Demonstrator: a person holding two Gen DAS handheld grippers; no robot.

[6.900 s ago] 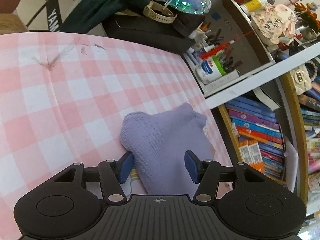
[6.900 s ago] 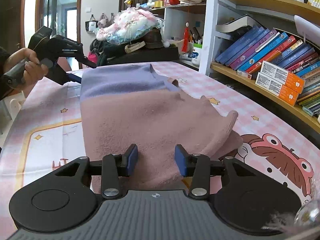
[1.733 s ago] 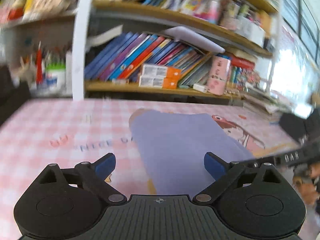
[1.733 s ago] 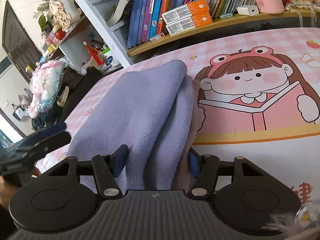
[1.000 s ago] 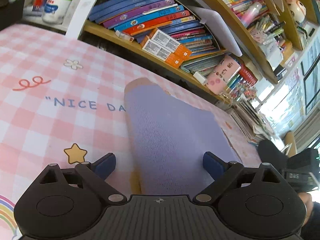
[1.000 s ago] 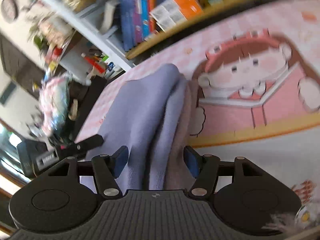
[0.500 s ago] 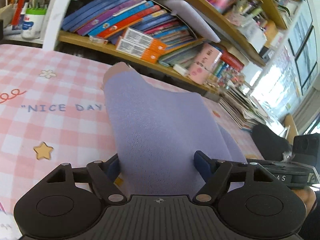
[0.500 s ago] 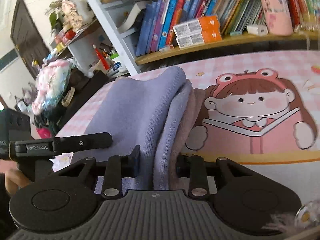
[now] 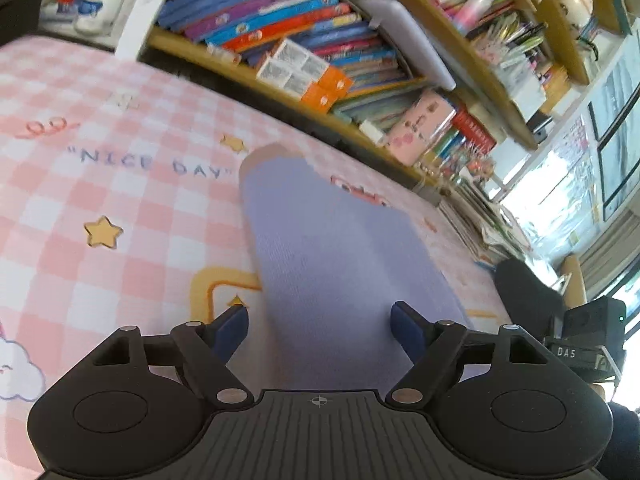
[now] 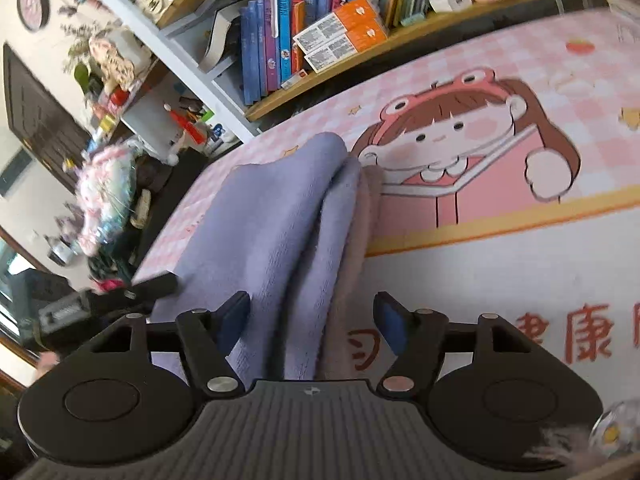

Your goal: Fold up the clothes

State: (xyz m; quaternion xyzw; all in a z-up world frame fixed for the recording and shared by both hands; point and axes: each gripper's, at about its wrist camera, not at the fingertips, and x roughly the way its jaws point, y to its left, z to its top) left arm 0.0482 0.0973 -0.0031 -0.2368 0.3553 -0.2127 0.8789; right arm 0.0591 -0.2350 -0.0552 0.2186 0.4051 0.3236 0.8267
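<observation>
A folded lavender and dusty-pink garment (image 9: 320, 248) lies on the pink checked tablecloth (image 9: 120, 184). My left gripper (image 9: 320, 326) is open, its blue pads apart on either side of the garment's near end. In the right wrist view the garment (image 10: 280, 220) shows as stacked folds, lavender on top and pink at the right edge. My right gripper (image 10: 310, 316) is open with its jaws on either side of the folds at the other end. The left gripper (image 10: 100, 300) shows at the left of that view, and the right gripper (image 9: 588, 344) at the right of the left wrist view.
A bookshelf (image 9: 304, 40) full of books runs along the far side of the table. A cartoon girl print (image 10: 460, 140) covers the cloth to the right of the garment. Clutter and a wrapped bouquet (image 10: 108, 200) sit at the table's far end.
Both grippers have opened: half a second ago each was closed on an end of the garment, now the jaws stand apart and the garment lies flat on the table.
</observation>
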